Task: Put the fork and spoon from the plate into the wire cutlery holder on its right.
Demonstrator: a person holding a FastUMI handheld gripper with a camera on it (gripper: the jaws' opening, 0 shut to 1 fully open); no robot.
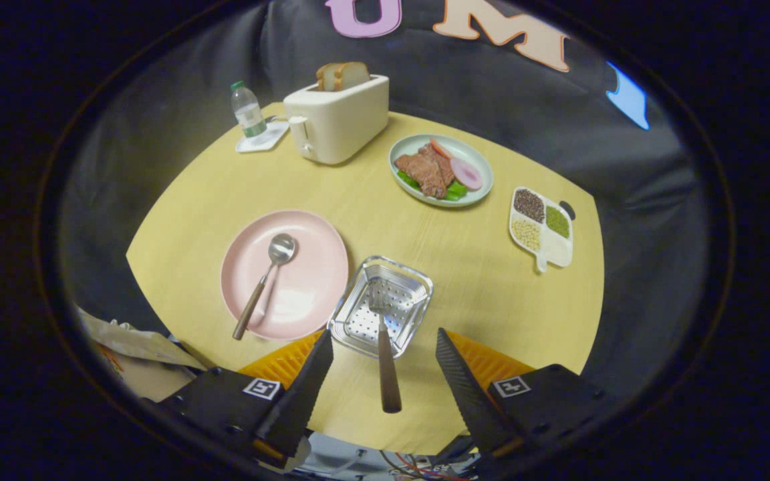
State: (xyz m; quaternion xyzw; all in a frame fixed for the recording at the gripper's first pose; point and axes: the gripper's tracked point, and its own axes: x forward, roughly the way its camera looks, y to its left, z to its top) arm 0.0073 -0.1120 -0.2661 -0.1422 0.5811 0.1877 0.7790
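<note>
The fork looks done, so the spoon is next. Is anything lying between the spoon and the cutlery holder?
Nothing visible does. The spoon lies on the pink plate, and the cutlery holder sits right beside the plate. The fork already stands in the holder, between the open gripper fingers.

A round yellow wooden table [492, 294] is standing inside the booth, with dark cloth [612, 174] hanging in folds behind and around it. Soft light is falling evenly across the tabletop, while the cloth is staying dim, and some crumpled paper [131, 341] is lying beside the table's near edge.
</note>
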